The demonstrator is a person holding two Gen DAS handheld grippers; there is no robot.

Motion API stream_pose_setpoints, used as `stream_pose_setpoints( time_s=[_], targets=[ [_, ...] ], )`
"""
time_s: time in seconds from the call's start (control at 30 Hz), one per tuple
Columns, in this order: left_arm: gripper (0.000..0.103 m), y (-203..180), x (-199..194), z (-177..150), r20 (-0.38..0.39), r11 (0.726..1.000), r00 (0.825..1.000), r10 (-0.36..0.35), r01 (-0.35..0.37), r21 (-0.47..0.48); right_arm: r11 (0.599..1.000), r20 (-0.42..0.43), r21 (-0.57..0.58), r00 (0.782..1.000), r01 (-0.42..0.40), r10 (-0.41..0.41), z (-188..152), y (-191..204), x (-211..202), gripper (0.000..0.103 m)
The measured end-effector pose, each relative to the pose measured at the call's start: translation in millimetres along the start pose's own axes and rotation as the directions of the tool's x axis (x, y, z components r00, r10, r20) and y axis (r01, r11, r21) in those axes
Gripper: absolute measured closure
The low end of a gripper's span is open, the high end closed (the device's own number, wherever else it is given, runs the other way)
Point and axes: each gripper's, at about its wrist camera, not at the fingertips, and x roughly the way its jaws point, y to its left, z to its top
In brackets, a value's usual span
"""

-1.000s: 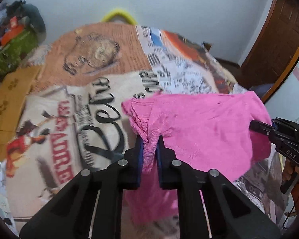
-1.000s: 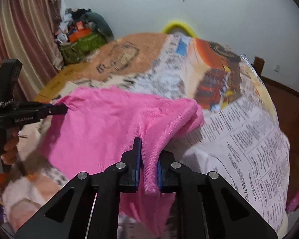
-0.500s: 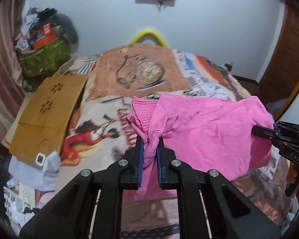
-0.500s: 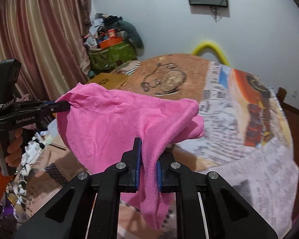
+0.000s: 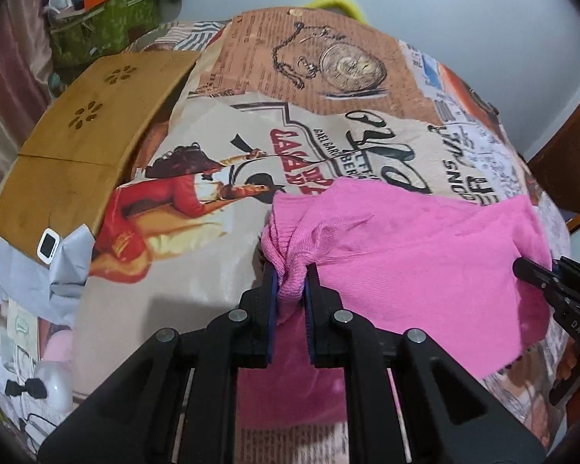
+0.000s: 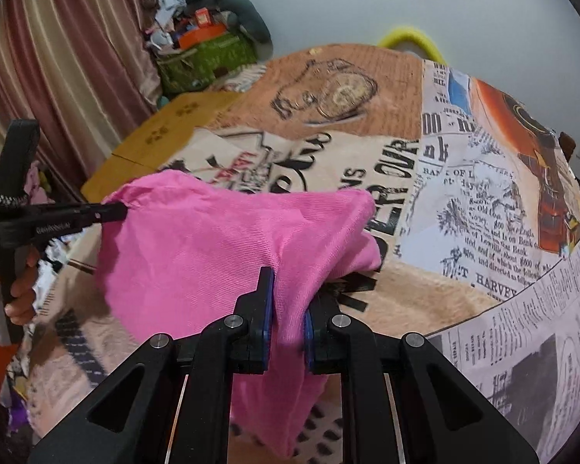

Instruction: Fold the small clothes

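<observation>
A pink knit garment hangs stretched between my two grippers above the printed bedspread. My left gripper is shut on a bunched corner of it. My right gripper is shut on the opposite corner of the garment. The right gripper also shows at the right edge of the left wrist view, the left gripper at the left of the right wrist view. The garment's lower part hangs down behind the fingers.
A wooden board lies at the bed's left edge, with a small white device on grey cloth. A green box of clutter and curtains stand at the back left. A wooden door is at the right.
Both grippers have come back down toward the bed with the garment still held taut between them; the bedspread now fills more of both views.
</observation>
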Motion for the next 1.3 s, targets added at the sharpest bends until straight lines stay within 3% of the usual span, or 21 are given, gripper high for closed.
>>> stream_pose_setpoints(
  time_s=[0.2,0.37,0.53,0.7,0.87,0.97,1.13,1.3],
  targets=[
    [0.082,-1.7,25.0,2.8,-0.033,0.997,0.997,0.071,-0.07,0.015,0.999,-0.045,0.019,0.999,0.028,-0.027,-7.3,-11.2,13.8,0.09],
    [0.073,-2.1,13.9,3.2,-0.02,0.992,0.992,0.123,-0.122,0.027,0.998,-0.049,0.051,0.998,0.042,-0.04,-10.6,-19.2,2.9,0.079],
    [0.073,-11.1,-41.5,3.3,0.084,0.99,0.989,0.124,-0.129,0.056,0.996,0.015,0.082,0.999,0.029,-0.03,-5.5,-21.6,-31.7,0.079],
    [0.073,-25.5,-125.0,1.9,0.224,0.998,0.974,0.023,-0.034,0.048,0.998,0.16,0.058,0.987,0.002,-0.011,3.8,-5.0,-95.3,0.079],
    [0.073,-53.1,-209.6,-16.7,0.378,0.996,0.924,-0.055,0.026,0.08,1.0,0.315,-0.004,0.949,-0.019,0.019,4.6,25.0,-162.6,0.079],
    [0.073,-69.1,-254.5,-38.8,0.469,0.994,0.879,-0.091,0.048,0.102,0.999,0.405,-0.034,0.913,-0.042,0.053,-0.5,44.3,-198.7,0.079],
    [0.073,-91.3,-313.2,-83.0,0.592,0.992,0.799,-0.103,0.036,0.124,0.994,0.524,-0.099,0.847,-0.045,0.09,-16.1,73.7,-250.5,0.079],
    [0.073,-105.4,-352.4,-122.6,0.674,0.991,0.734,-0.081,-0.013,0.133,0.991,0.595,-0.128,0.795,-0.049,0.116,-38.1,93.5,-281.9,0.079]
  ],
)
